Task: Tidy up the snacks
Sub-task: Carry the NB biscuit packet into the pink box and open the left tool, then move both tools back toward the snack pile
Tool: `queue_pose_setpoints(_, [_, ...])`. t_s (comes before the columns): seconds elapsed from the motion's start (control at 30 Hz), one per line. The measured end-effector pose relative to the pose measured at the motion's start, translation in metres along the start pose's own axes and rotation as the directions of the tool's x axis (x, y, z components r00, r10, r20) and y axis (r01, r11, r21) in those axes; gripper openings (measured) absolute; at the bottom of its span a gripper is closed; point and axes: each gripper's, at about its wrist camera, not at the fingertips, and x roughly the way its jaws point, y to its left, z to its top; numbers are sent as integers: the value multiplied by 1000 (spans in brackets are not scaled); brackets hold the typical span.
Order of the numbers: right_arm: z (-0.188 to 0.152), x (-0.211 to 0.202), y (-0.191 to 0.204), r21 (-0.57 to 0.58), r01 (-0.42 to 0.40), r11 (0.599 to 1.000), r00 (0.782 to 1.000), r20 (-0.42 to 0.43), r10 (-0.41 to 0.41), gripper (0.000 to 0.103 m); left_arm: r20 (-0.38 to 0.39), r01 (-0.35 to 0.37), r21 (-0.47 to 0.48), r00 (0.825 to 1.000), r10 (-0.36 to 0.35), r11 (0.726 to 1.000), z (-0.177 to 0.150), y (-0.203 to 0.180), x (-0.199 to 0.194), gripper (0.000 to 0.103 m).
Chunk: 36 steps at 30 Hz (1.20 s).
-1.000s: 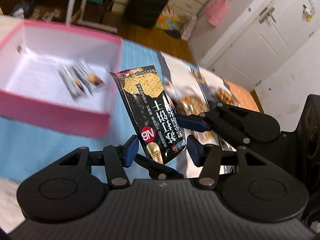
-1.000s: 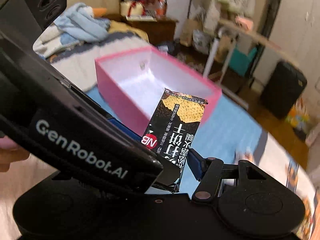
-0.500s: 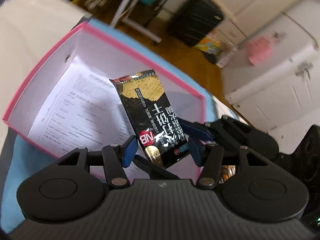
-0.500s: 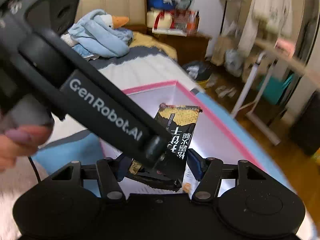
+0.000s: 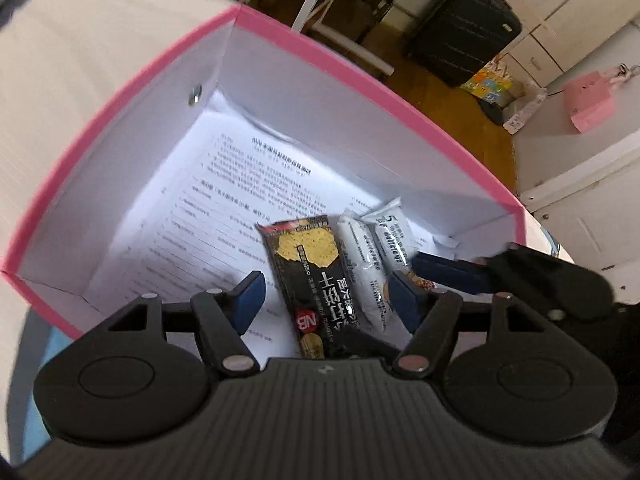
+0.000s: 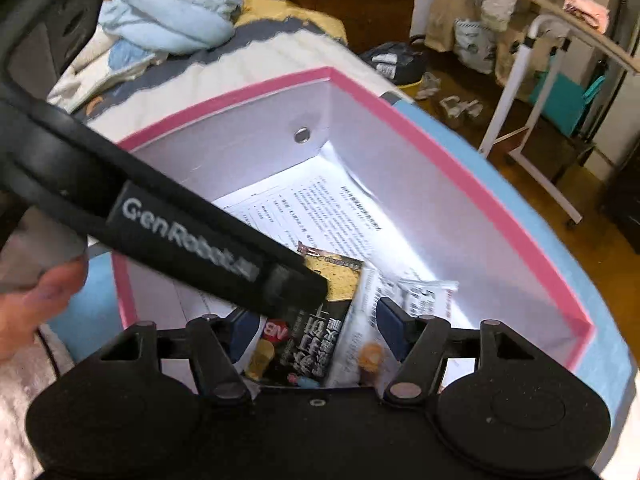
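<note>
Both grippers hang over the pink box (image 5: 360,64), pointing down into it. The left gripper (image 5: 326,294) has its blue-padded fingers (image 5: 250,294) spread wide, and the black cracker packet (image 5: 310,280) lies between them with a gap on each side, so nothing is being pinched. From the left wrist camera the packet looks to be lying on the printed paper (image 5: 224,208) that lines the box floor, though its lower end is hidden behind the gripper body and I can't be sure it rests flat.

The right gripper (image 6: 316,326) is spread just as wide, its pads clear of the same packet (image 6: 308,340); the long black body of the left tool crosses in front of it and covers part of the wrapper.

The packet is glossy black film with a golden cracker picture at its top and a red round logo lower down. Just beside it, touching along one edge, lie two white crinkled sachets (image 5: 374,256), side by side near the box's corner.

The box is stiff card, pink outside and on the rim, plain white inside, with a small metal rivet (image 5: 195,95) in one wall. It sits on a light blue cloth (image 6: 560,264).
</note>
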Motion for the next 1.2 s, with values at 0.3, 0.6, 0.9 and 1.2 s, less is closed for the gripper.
queue_pose_setpoints(0.3, [-36,-118,-34,41,77,996,994,73,-80,71,129,-10,165,992,-12,986,-22,-42,-71,67])
queue_pose_setpoints(0.6, [-104,-204,-95,260,155,953,982,67,-178,71,134,53,347,985,-105,936,-59,-111,-113,68])
queue_pose_setpoints(0.9, [-180,-203,-121,291,187,938,979,27,-203,74,34,134,490,984,-173,861,-110,-186,-91,68])
queue_pose_setpoints(1.2, [-235,-143,-136,109,194,975,976,-120,-181,82,-115,282,417,959,-258,864,-145,-227,-7,63])
